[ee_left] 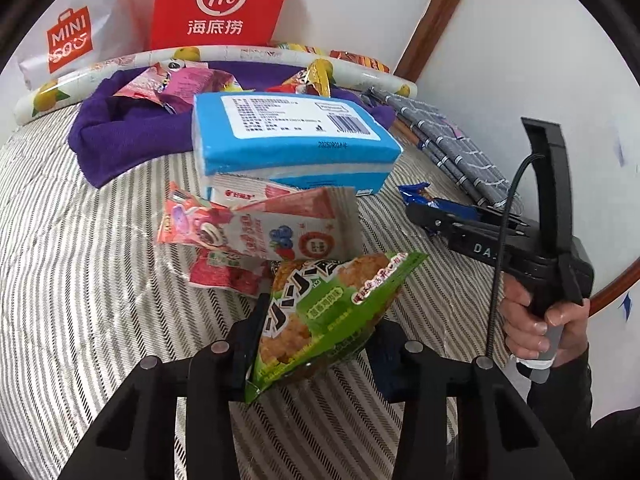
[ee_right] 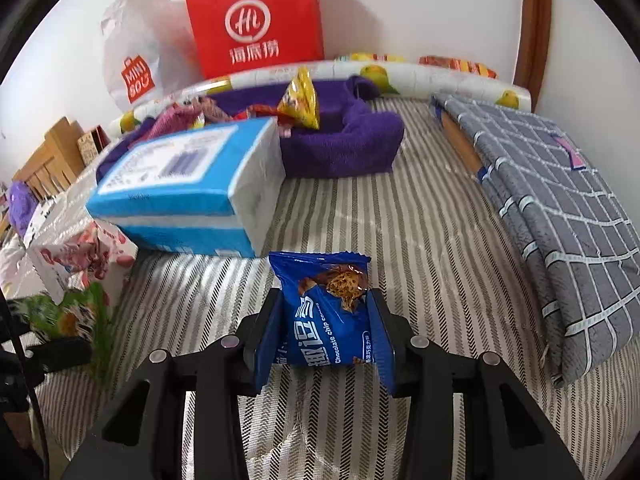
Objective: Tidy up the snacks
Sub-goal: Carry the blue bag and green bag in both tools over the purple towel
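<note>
My left gripper [ee_left: 316,336] is shut on a green snack packet [ee_left: 320,316] and holds it above the striped bedspread [ee_left: 80,280]. My right gripper [ee_right: 324,328] is shut on a blue chocolate chip cookie packet [ee_right: 324,312]; it also shows in the left wrist view [ee_left: 432,216] at the right. A purple fabric basket [ee_right: 344,148] at the back holds several snack packets, including a yellow one [ee_right: 300,100]. Pink and red snack packets [ee_left: 248,236] lie in front of a blue tissue pack [ee_left: 288,136].
A red paper bag [ee_right: 256,20] and a white Miniso bag [ee_right: 136,60] stand against the back wall. A fruit-print roll [ee_right: 400,72] runs along the bed's far edge. A folded grey checked cloth [ee_right: 560,216] lies at the right.
</note>
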